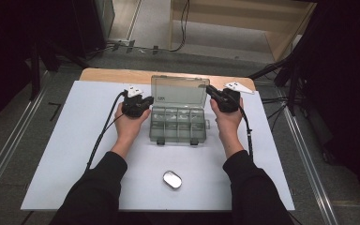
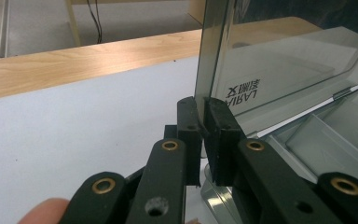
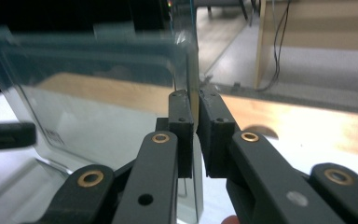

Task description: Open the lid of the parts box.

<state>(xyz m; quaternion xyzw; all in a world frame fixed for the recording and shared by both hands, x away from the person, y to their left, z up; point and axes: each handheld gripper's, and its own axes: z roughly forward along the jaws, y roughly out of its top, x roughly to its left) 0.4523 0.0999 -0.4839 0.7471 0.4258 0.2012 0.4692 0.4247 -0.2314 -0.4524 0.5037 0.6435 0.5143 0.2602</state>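
Observation:
A clear smoky plastic compartment box (image 1: 177,125) lies mid-table with its lid (image 1: 178,92) raised upright. At the lid's left edge my left gripper (image 1: 150,100) is shut on it; in the left gripper view the jaws (image 2: 203,105) pinch the lid (image 2: 284,70) above the compartments (image 2: 335,135). On the opposite edge my right gripper (image 1: 210,89) is shut on the lid as well. Seen in the right gripper view, the gripper (image 3: 196,95) clamps the thin lid (image 3: 98,79), and the left gripper's tip (image 3: 7,135) shows beyond it.
A small oval metal tin (image 1: 172,179) rests near the front of the white mat (image 1: 75,140). The wooden table edge (image 1: 117,75) runs behind the box. Cables trail from both grippers along the forearms.

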